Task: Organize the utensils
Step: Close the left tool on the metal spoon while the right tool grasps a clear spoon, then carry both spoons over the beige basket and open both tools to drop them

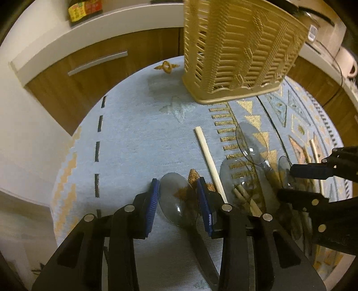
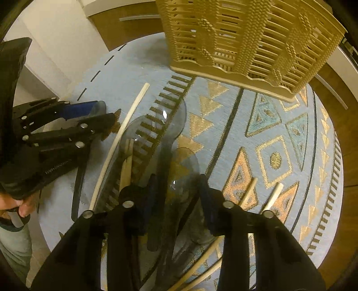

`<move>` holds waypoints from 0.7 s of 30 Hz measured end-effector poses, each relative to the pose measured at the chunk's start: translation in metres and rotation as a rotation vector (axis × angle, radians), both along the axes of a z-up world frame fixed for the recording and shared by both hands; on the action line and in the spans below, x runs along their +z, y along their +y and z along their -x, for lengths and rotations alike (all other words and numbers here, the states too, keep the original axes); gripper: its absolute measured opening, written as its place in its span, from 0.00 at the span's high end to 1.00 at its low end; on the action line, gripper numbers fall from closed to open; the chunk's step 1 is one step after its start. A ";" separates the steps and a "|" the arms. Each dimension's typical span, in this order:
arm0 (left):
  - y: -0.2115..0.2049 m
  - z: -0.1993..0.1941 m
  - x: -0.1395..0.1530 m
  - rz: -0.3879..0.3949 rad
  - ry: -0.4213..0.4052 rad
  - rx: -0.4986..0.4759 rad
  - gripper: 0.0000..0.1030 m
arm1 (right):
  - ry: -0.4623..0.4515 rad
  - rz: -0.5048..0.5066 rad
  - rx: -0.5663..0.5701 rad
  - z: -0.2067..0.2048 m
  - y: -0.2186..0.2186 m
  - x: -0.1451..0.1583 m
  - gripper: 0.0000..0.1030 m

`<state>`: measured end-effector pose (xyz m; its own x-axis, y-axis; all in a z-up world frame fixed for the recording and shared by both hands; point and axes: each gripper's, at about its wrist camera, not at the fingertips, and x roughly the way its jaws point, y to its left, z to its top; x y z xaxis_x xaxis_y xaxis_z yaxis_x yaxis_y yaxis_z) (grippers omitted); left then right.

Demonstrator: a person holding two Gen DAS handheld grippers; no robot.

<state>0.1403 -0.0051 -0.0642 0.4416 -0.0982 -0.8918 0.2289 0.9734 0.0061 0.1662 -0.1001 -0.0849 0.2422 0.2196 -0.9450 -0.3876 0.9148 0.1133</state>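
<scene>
Clear grey plastic spoons and pale chopsticks lie on a round blue patterned table point(image 1: 134, 138). My left gripper point(image 1: 179, 197) is open, its blue pads either side of one spoon's bowl point(image 1: 174, 201), low over the table. My right gripper point(image 2: 179, 194) is open, its fingers astride another spoon's bowl point(image 2: 185, 170). Two more spoons point(image 2: 156, 125) overlap beside it. One chopstick point(image 1: 210, 161) lies between the grippers; two chopsticks point(image 2: 264, 201) lie right of my right gripper. A tan slatted utensil basket point(image 1: 235, 49) stands at the table's far side.
Wooden cabinets with metal handles point(image 1: 98, 62) and a white counter curve behind the table. A jar point(image 1: 82, 9) stands on the counter. The table edge drops off at the left. The person's hand point(image 2: 18, 206) holds the left gripper.
</scene>
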 end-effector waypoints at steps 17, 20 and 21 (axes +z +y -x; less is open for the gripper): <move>0.015 0.049 0.064 0.220 -0.263 -0.028 0.71 | -0.186 -0.206 -0.002 0.027 -0.037 0.047 0.71; 0.010 0.064 0.086 0.251 -0.354 -0.056 0.71 | -0.261 -0.267 -0.001 0.036 -0.046 0.067 0.71; 0.008 0.071 0.096 0.261 -0.393 -0.066 0.71 | -0.281 -0.282 -0.003 0.038 -0.048 0.072 0.71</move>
<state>0.0693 0.0029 0.0313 0.7260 -0.3356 -0.6002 0.3195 0.9375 -0.1378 0.1285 -0.1478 -0.0131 0.4839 0.4601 -0.7444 -0.4363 0.8642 0.2505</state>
